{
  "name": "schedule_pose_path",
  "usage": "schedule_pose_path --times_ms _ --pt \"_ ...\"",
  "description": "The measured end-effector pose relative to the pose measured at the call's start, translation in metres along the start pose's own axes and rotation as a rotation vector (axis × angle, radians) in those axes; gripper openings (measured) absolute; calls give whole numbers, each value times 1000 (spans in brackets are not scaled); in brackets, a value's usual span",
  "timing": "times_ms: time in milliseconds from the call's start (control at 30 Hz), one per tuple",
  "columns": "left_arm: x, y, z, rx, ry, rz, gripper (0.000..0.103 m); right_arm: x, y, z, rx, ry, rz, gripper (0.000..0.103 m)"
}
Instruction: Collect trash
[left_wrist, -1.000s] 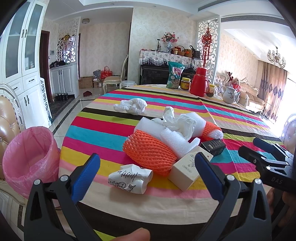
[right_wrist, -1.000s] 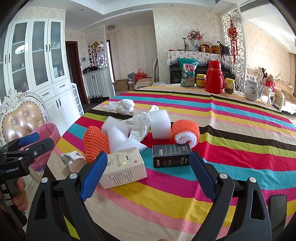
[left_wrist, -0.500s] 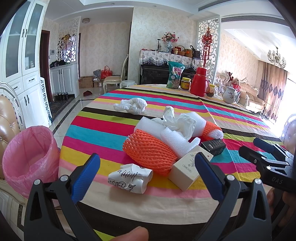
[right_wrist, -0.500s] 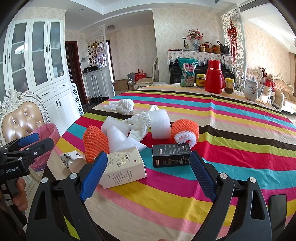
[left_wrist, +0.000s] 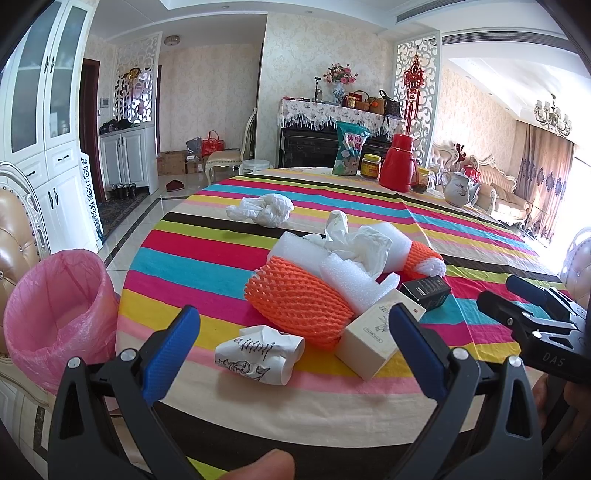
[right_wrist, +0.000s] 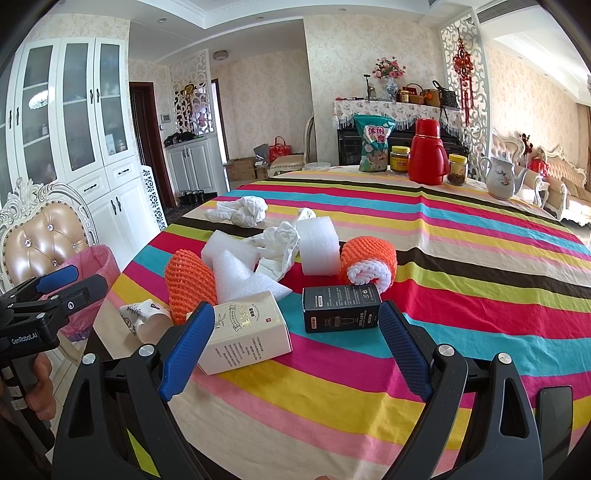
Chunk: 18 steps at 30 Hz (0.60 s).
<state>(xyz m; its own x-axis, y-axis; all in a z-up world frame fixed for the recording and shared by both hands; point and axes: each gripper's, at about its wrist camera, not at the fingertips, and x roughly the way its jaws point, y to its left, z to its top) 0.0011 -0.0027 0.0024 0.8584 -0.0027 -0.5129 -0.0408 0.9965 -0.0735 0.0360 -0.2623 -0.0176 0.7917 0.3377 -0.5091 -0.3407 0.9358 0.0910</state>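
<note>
Trash lies on the striped table (left_wrist: 207, 236): a crumpled paper cup (left_wrist: 258, 354), an orange foam net (left_wrist: 299, 299), a cream box (left_wrist: 376, 339), a black box (left_wrist: 424, 291), white foam pieces (left_wrist: 354, 280), crumpled tissue (left_wrist: 365, 247), a second orange net roll (left_wrist: 424, 258) and a white plastic bag (left_wrist: 262, 210). My left gripper (left_wrist: 295, 343) is open, just short of the paper cup. My right gripper (right_wrist: 295, 339) is open, near the cream box (right_wrist: 243, 336) and black box (right_wrist: 340, 306). A pink-lined bin (left_wrist: 55, 314) stands left of the table.
At the table's far edge stand a snack bag (left_wrist: 349, 147), jars (left_wrist: 370, 167), a red thermos (left_wrist: 399, 162) and a white teapot (left_wrist: 458, 188). A padded chair (right_wrist: 40, 236) stands behind the bin. Cabinets line the left wall.
</note>
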Motion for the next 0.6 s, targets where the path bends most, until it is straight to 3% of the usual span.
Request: schedule_pose_path --times_ms 333,600 --pt "2 3 -3 -7 13 -4 99 5 -5 -7 8 11 4 85" --pt "17 22 -10 -48 93 -7 99 13 -6 -9 24 45 15 85"
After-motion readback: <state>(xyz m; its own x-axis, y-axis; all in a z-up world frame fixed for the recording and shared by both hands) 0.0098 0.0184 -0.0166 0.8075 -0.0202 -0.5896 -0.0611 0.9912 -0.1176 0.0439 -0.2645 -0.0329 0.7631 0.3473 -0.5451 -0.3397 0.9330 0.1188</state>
